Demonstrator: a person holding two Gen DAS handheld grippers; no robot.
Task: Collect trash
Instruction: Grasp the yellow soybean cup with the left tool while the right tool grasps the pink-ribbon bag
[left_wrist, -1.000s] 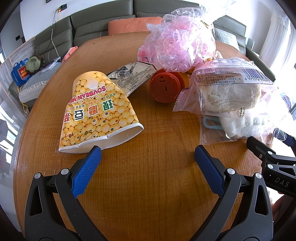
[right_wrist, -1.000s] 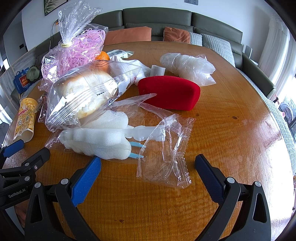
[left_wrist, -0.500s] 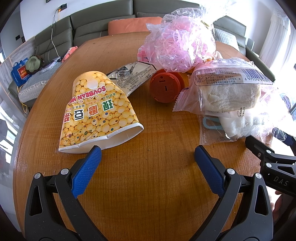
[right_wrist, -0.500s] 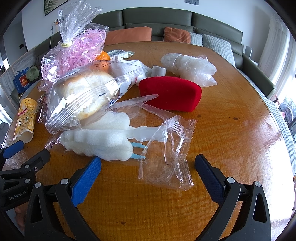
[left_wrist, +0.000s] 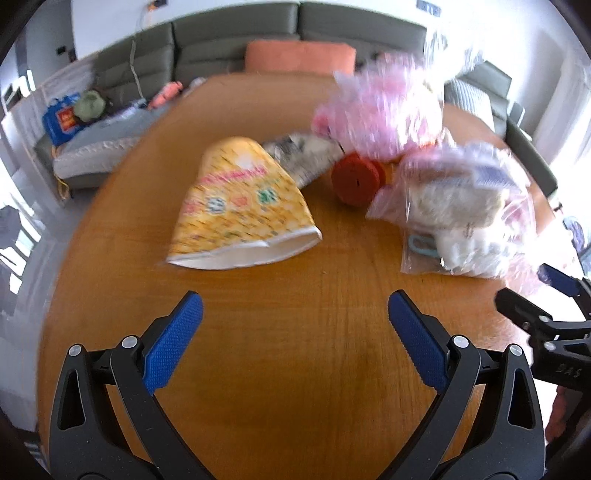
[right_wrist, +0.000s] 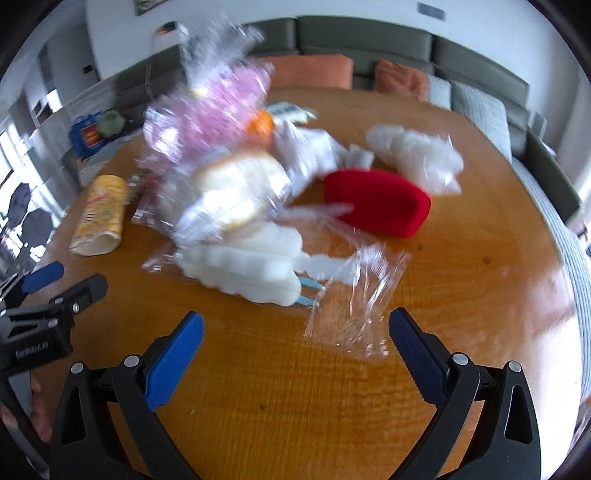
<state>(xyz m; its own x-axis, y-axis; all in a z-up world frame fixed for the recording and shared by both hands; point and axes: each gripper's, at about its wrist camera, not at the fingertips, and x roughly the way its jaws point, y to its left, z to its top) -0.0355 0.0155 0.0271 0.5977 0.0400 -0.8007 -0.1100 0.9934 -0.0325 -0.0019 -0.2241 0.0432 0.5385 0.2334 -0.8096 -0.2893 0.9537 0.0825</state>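
Behind the round wooden table (left_wrist: 295, 369) runs a grey-green sofa (left_wrist: 236, 40) with an orange cushion (left_wrist: 299, 59). Both views now blur, where half a second ago they were sharp, and the litter sits higher and smaller in each, so both claws have pulled back and up from the near edge. The left claw (left_wrist: 295, 325) gapes wide and empty over bare wood; ahead of it, well apart, lies the flattened yellow cup (left_wrist: 240, 210), mouth toward the near edge, with a silver wrapper (left_wrist: 299, 155) and an orange lid (left_wrist: 354, 181) beyond it and the pink bag (left_wrist: 376, 114) farther back. The right claw (right_wrist: 295, 336) is likewise wide open and holds nothing; a clear wrapper (right_wrist: 354, 314) lies just ahead of its right finger, the white foam (right_wrist: 243, 273) and bagged bun (right_wrist: 236, 188) beside that, the red case (right_wrist: 380, 206) and a second plastic bag (right_wrist: 413, 155) toward the far edge. Nothing on the table has shifted, so no trash is collected yet. I judge this a repositioning before the first pick, the cup the likely mark for the left claw and the clear wrapper for the right.
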